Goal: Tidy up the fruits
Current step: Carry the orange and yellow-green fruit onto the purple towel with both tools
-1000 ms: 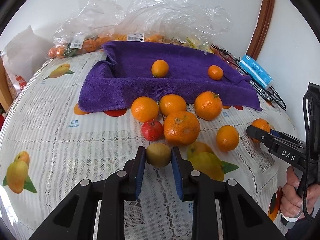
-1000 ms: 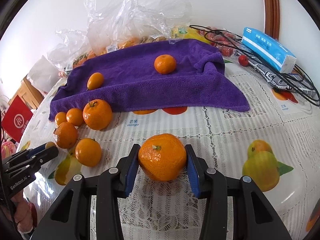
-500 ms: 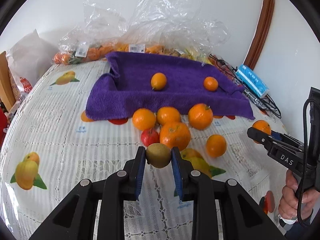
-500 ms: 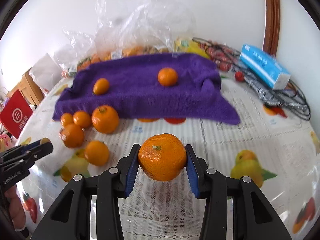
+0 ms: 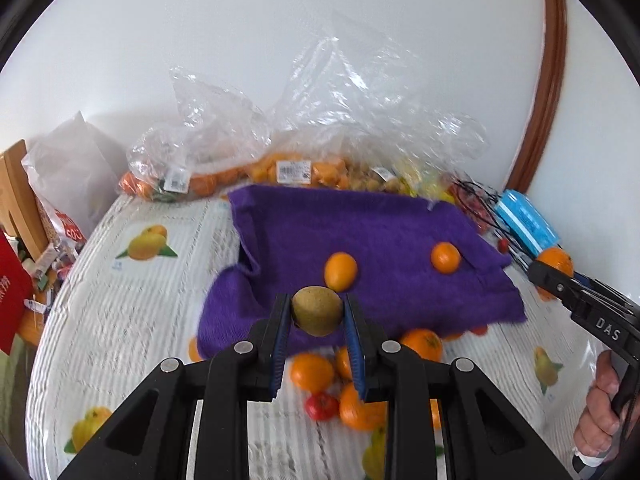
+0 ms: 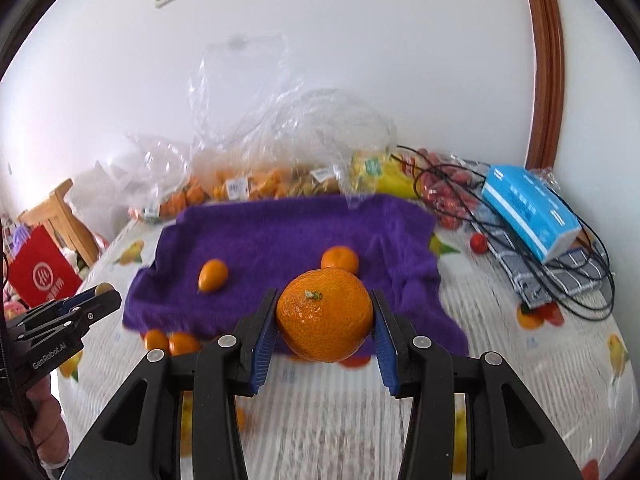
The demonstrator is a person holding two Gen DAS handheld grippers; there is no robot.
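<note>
My left gripper is shut on a brown-green kiwi, held in the air above the near edge of the purple towel. My right gripper is shut on a large orange, also lifted over the towel's front edge. Two small oranges lie on the towel. Several oranges and a small red fruit sit on the tablecloth below the left gripper. The right gripper with its orange shows at the right edge of the left wrist view.
Clear plastic bags of fruit line the wall behind the towel. A blue tissue pack, black cables and small red fruits lie at the right. A wooden chair and red bag stand at the left edge.
Both grippers have risen off the table with their fruit and moved toward the towel. The loose oranges now lie below the left gripper's fingers.
</note>
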